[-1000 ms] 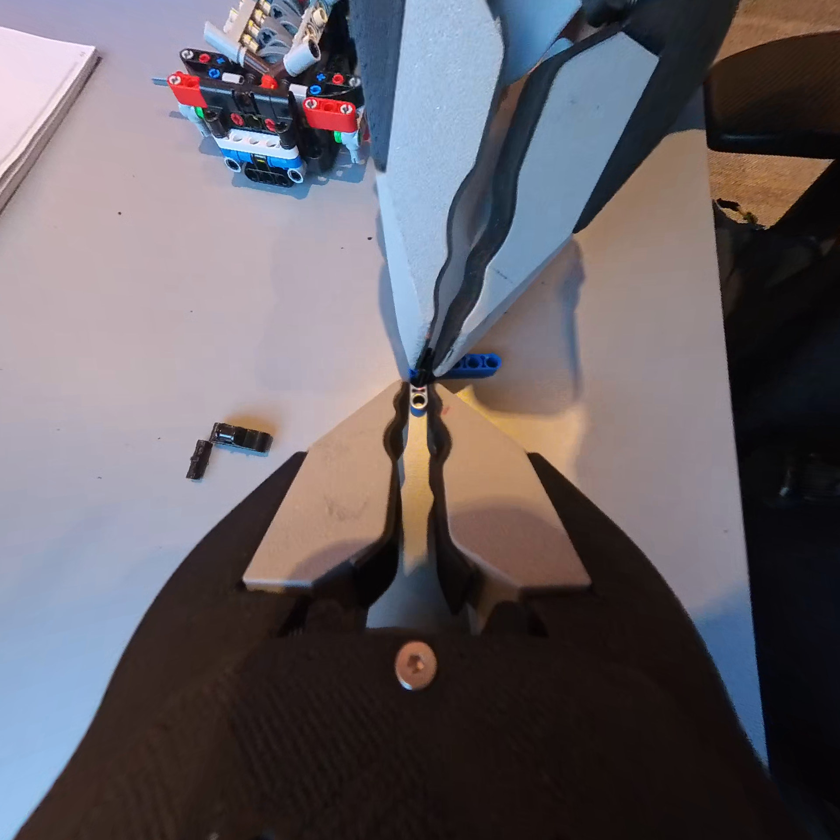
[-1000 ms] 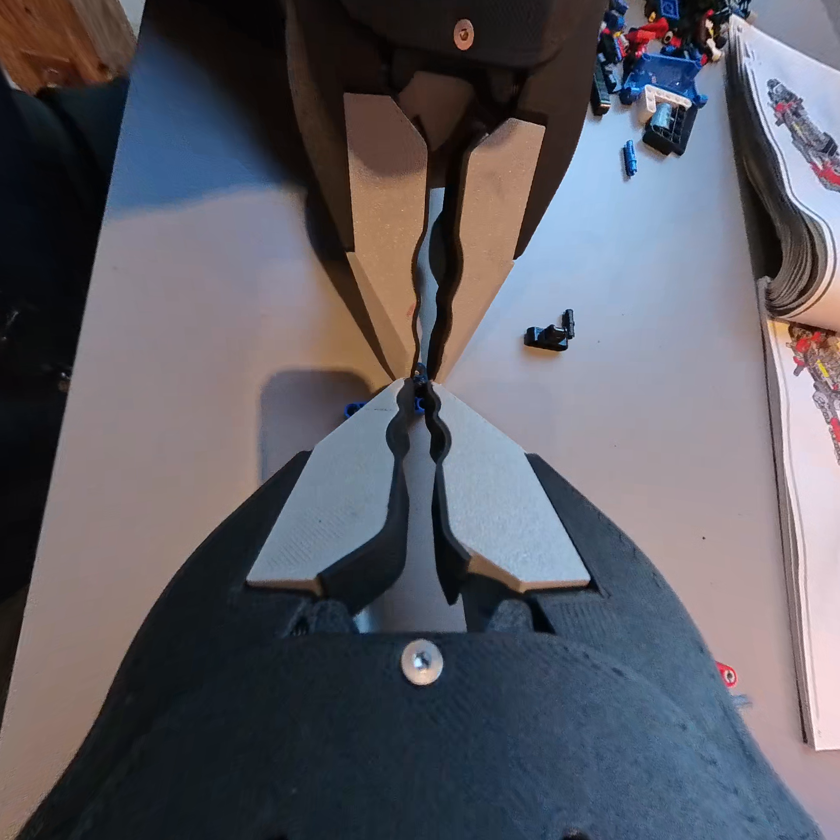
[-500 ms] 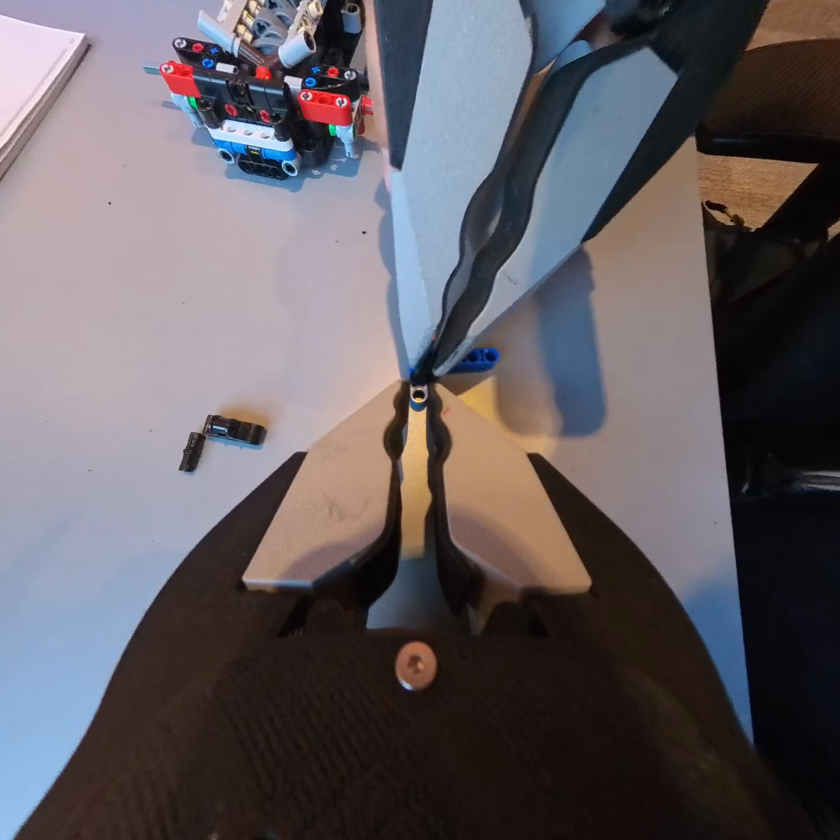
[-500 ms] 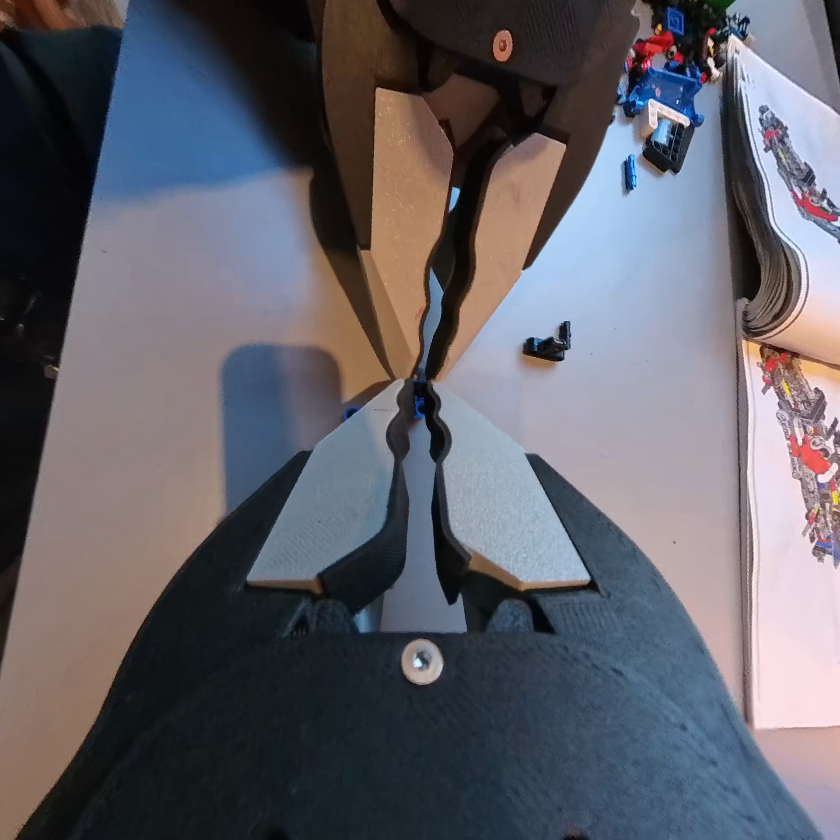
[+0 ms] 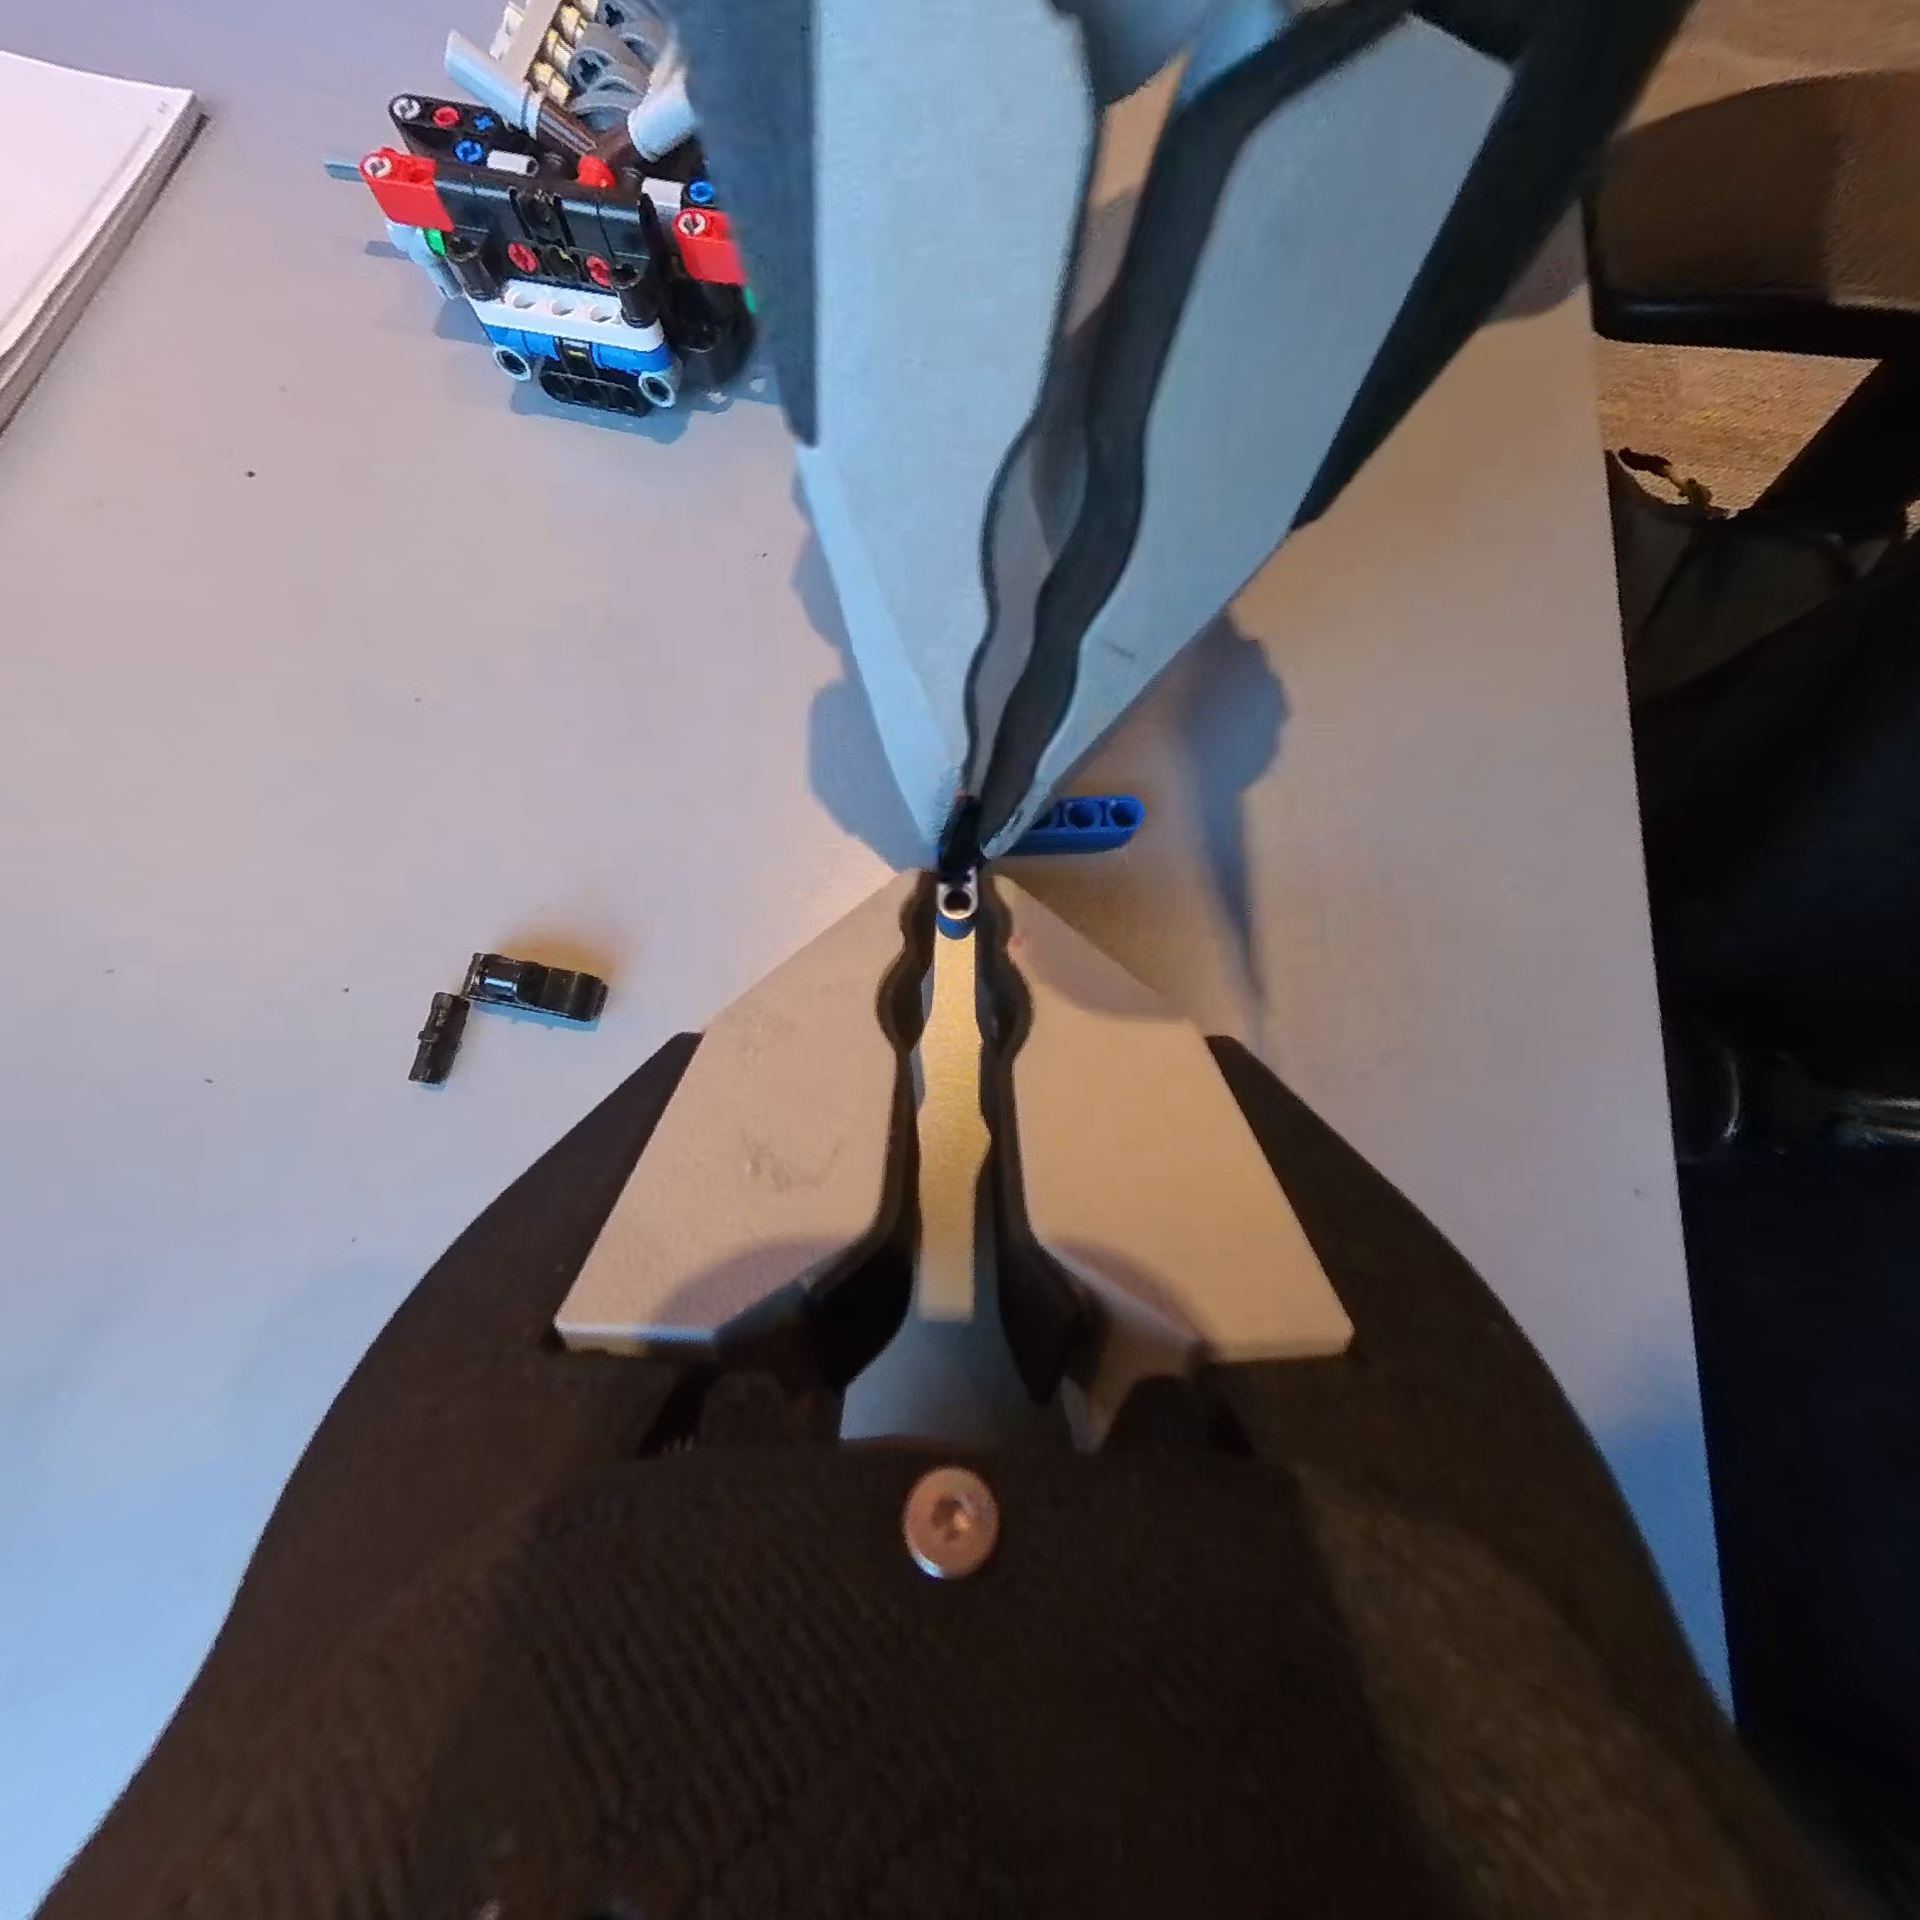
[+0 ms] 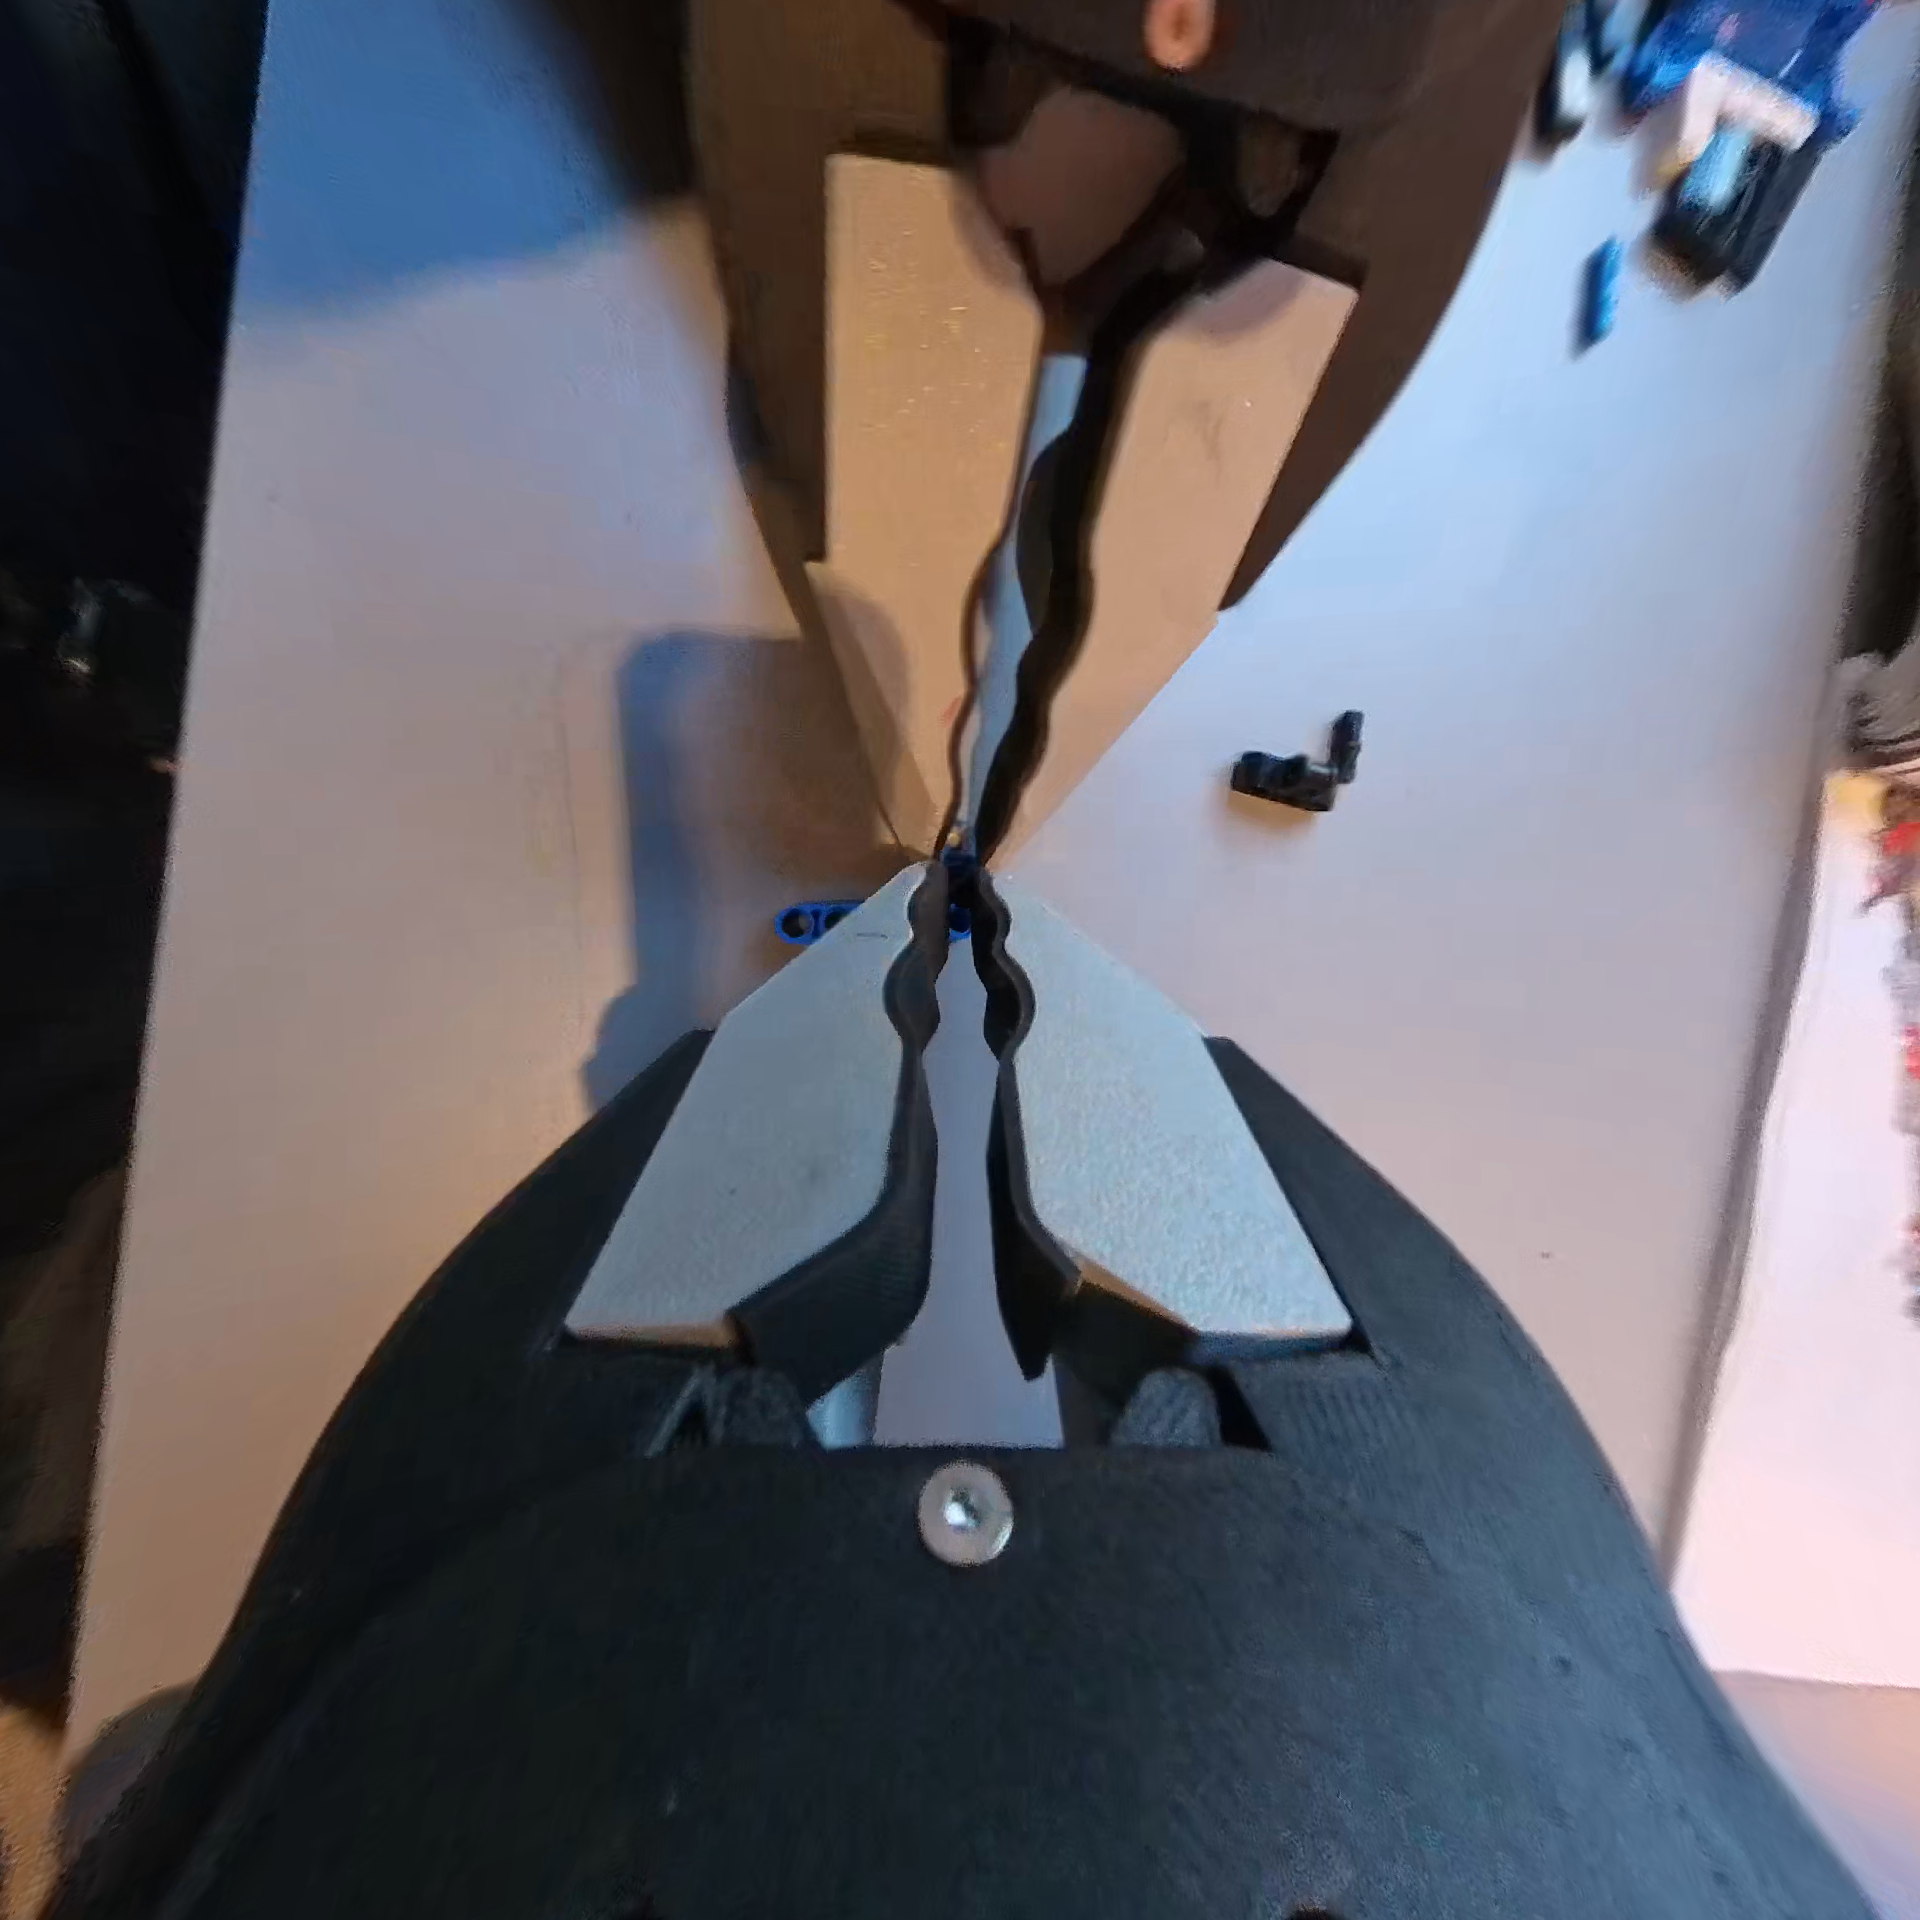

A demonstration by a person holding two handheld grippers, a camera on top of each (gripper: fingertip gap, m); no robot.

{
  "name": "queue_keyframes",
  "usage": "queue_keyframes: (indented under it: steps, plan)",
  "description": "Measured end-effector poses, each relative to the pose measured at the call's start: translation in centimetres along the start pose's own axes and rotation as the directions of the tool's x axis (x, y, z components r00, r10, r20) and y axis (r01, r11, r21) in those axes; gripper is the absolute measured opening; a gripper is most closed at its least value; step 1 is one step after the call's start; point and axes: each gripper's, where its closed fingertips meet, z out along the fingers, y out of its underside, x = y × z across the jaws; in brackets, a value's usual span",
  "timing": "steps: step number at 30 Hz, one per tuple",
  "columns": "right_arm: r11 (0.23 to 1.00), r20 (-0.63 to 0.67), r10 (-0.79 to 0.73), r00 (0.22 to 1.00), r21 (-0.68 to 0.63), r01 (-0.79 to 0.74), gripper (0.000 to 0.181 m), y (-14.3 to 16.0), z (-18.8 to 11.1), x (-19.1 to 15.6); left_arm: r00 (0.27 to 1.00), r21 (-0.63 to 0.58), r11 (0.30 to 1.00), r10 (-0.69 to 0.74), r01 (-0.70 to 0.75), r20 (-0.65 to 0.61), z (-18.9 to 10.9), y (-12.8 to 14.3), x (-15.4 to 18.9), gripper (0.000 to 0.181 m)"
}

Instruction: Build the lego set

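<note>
Your left gripper (image 5: 956, 902) and right gripper (image 6: 961, 896) meet tip to tip, both clamped on one small blue-and-grey Lego connector (image 5: 954, 904).
The part-built black, red and blue Lego model (image 5: 566, 260) stands far left on the grey table (image 5: 364, 675).

The two grippers met tip to tip over the smooth grey table (image 5: 260, 727), so each one blocked the way straight ahead for the other. In the left wrist view, a small flat blue beam with holes (image 5: 1086, 816) lay just past the tips, a bit to the right. A small black bent piece with a pin (image 5: 509, 1003) lay to the near left, with bare table all around it. Far left stood a half-built block model in black, red, white and blue (image 5: 566, 260). A white paper stack (image 5: 73, 208) sat at the far left edge. The table's right edge was close by.
</note>
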Motion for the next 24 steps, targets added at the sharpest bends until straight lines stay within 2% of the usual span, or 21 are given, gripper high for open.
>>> queue_keyframes:
  steps: [3,6,10,12,16,19,24]
  plan:
    - [0.994,0.093,0.111,0.989,-0.023,-0.109,0.001,-0.06,0.05,0.07,0.999,-0.001,1.000,0.022,-0.022,0.023,-0.01,0.02,-0.03,0.006]
    - [0.978,0.125,0.204,0.971,-0.063,-0.198,0.002,-0.09,0.07,0.07,0.999,-0.002,1.000,0.029,-0.029,0.030,-0.02,0.03,-0.03,0.005]
    - [0.927,0.202,0.375,0.905,-0.088,-0.364,0.002,-0.12,0.11,0.15,1.000,-0.002,1.000,0.016,-0.016,0.018,-0.01,0.04,-0.02,0.005]
    - [0.942,0.168,0.335,0.927,-0.075,-0.327,0.002,-0.30,0.22,0.27,1.000,-0.002,1.000,0.018,-0.018,0.020,-0.02,0.05,-0.03,0.005]
    - [0.987,0.119,0.137,0.983,-0.098,-0.125,0.001,0.01,0.24,0.07,0.999,-0.001,0.999,0.033,-0.033,0.026,0.05,0.01,0.06,0.006]
    - [0.996,0.134,0.085,0.987,-0.033,-0.081,0.001,0.03,0.26,0.02,0.999,-0.002,0.999,0.038,-0.038,0.031,0.05,0.01,0.07,0.006]
    - [0.988,0.128,0.141,0.982,0.037,-0.147,0.001,-0.03,0.41,-0.01,0.999,-0.003,0.999,0.037,-0.037,0.036,0.03,0.04,0.01,0.006]
